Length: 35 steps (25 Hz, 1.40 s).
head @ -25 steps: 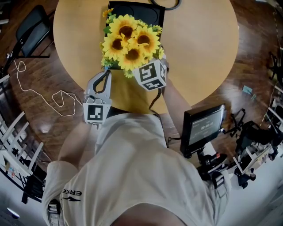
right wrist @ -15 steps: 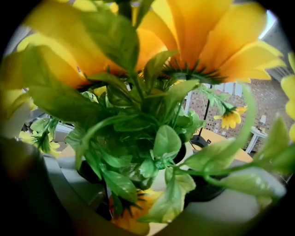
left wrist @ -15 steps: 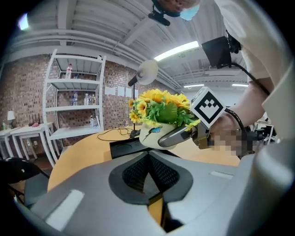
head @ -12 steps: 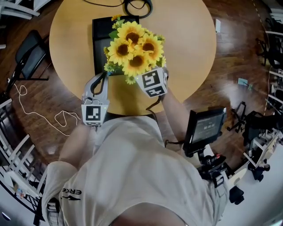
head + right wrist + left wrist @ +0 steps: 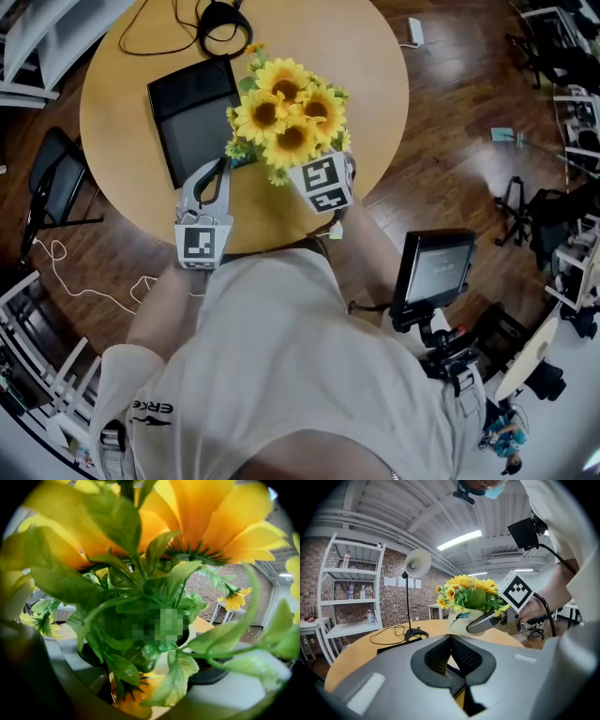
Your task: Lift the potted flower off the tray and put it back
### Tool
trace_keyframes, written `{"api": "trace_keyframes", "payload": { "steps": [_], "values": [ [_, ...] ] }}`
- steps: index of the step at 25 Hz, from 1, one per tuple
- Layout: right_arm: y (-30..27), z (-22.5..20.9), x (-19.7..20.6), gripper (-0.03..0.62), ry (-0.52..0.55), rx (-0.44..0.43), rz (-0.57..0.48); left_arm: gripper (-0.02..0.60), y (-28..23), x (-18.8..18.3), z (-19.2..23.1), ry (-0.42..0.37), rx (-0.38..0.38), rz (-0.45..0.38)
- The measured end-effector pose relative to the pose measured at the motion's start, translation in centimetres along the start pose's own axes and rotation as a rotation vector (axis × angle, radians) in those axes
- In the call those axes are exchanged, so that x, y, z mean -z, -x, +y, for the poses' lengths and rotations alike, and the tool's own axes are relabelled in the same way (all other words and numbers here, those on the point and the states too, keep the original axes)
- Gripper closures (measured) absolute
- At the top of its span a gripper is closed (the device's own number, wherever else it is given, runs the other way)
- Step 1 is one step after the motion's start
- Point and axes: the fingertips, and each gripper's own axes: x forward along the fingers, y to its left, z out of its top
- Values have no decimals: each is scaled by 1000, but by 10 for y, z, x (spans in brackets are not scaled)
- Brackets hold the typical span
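The potted flower (image 5: 286, 117), a bunch of yellow sunflowers in a cream pot (image 5: 461, 620), hangs above the round table, to the right of the black tray (image 5: 192, 112). My right gripper (image 5: 300, 159) is shut on the pot, one finger (image 5: 485, 620) lying along its side. In the right gripper view, leaves and petals (image 5: 117, 527) fill the frame and the white pot rim (image 5: 161, 660) sits between the jaws. My left gripper (image 5: 214, 176) is shut and holds nothing, near the table's front edge, left of the pot. Its pads (image 5: 450, 641) meet at the tip.
A desk lamp (image 5: 417, 564) stands on the wooden table (image 5: 122, 103), its base and cable (image 5: 220, 17) behind the tray. A black chair (image 5: 52, 183) is at the left, a monitor on a stand (image 5: 436, 272) at the right. White shelving (image 5: 347, 592) lines the brick wall.
The right gripper has lifted the pot up off the tray and carried it right, so the tray now lies bare. Both grippers rose slightly.
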Motion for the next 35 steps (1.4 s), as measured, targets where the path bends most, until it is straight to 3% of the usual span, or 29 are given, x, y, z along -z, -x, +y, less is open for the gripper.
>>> {"api": "trace_keyframes", "payload": {
  "steps": [2, 6, 9, 13, 20, 25, 35],
  "values": [
    [7, -19, 16, 74, -22, 41, 9, 580, -17, -1, -14, -12, 39, -11],
    [48, -83, 67, 74, -82, 118, 20, 580, -63, -11, -82, -52, 111, -9],
    [73, -95, 84, 74, -117, 144, 30, 580, -65, -18, -112, -66, 135, -3],
    [60, -109, 128, 74, -140, 166, 54, 580, -93, 11, -128, -69, 175, 5],
    [51, -103, 151, 74, -168, 161, 85, 580, -99, 24, -126, -74, 187, 36],
    [61, -86, 186, 74, -181, 150, 108, 580, -86, 46, -147, -64, 179, 59],
    [59, -72, 202, 75, -227, 143, 167, 580, -83, 40, -145, -70, 207, 115]
  ]
}}
